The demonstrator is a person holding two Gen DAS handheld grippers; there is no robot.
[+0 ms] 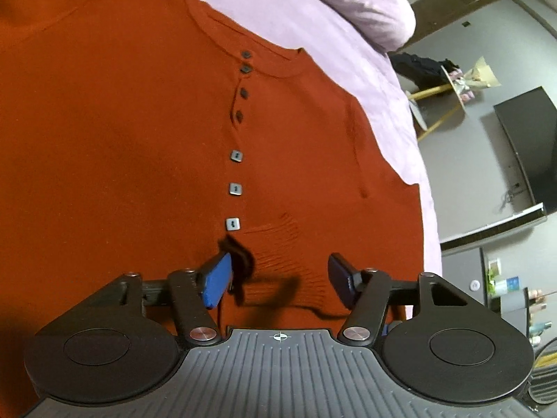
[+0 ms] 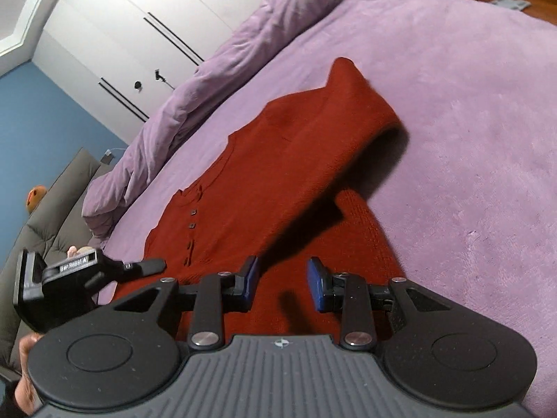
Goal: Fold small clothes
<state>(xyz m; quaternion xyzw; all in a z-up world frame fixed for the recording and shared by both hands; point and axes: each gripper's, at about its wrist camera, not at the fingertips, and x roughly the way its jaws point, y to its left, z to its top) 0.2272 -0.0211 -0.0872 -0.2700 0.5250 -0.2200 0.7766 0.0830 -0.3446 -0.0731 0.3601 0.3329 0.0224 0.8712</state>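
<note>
A rust-red buttoned sweater (image 1: 139,132) lies flat, front up, on the lilac bed sheet (image 1: 313,14). My left gripper (image 1: 278,278) hovers low over its ribbed hem, just below the bottom button. Its blue pads (image 1: 217,280) stand apart, with a small bump of hem fabric beside the left one and no pad pressing on it. In the right wrist view, one sleeve (image 2: 330,132) is folded across the sweater's body (image 2: 243,209). My right gripper (image 2: 283,284) stands over the lower body, jaws apart with nothing between them. The left gripper (image 2: 87,268) shows at the left of that view.
A bunched lilac duvet (image 2: 209,80) lies along the far side of the bed. The bed's edge (image 1: 426,181) runs close to the sweater's side, with a dark screen (image 1: 529,146) and a small table beyond. A person's hand (image 2: 26,348) holds the left gripper.
</note>
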